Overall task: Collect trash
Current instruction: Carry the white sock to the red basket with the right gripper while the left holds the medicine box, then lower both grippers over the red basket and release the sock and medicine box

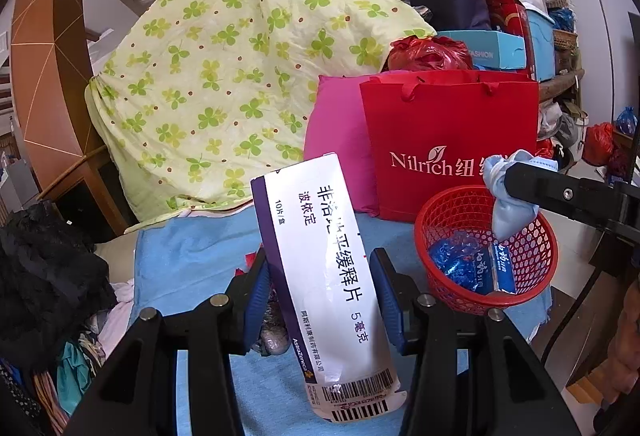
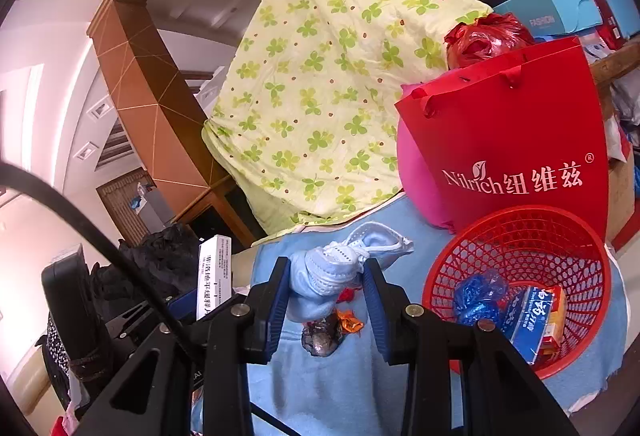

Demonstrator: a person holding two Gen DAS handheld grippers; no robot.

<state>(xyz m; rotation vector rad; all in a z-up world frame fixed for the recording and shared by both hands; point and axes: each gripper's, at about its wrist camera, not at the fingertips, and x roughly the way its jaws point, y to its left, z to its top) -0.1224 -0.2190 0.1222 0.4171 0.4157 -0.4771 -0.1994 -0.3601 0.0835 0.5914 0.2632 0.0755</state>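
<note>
We find the right gripper (image 2: 326,292), fingers clenched on a crumpled blue mask (image 2: 320,278), nearer the red basket (image 1: 486,248), which lies to its right, while the left gripper (image 1: 320,300) grasps the medicine box (image 1: 320,268) upright, long axis pointing away.

The left tongs (image 1: 324,300) clamp a white medicine box (image 1: 320,276) (purple-edged) beside the red basket (image 1: 486,250).

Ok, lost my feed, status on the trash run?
Left hand-held gripper holds medicine box. Right hand-held gripper shut on face mask. Red basket close, nothing blocking.
</note>
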